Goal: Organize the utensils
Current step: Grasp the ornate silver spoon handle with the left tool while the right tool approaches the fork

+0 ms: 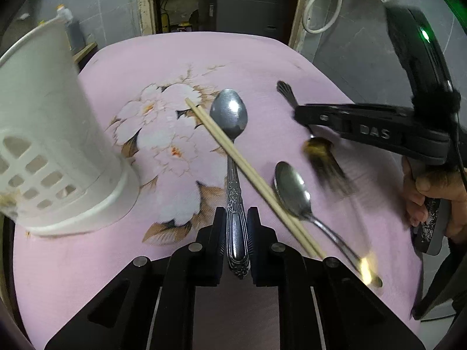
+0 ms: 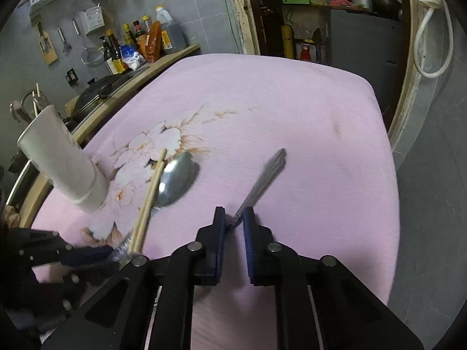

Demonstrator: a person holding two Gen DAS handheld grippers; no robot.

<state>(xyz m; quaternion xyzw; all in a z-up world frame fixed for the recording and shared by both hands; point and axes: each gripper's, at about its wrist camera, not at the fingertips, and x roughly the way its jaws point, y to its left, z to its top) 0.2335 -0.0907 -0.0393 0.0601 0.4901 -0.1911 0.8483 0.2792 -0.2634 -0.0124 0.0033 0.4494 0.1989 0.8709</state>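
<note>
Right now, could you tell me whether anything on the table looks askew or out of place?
Yes: the chopsticks lie diagonally across the big spoon, which the left tongs grip by its handle. A smaller spoon lies loose beside them, outside the white holder.

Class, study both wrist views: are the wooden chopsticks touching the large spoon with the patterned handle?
Touching. In the left wrist view the chopsticks lie diagonally across the large spoon, covering its neck just below the bowl, with no gap visible between them.
</note>
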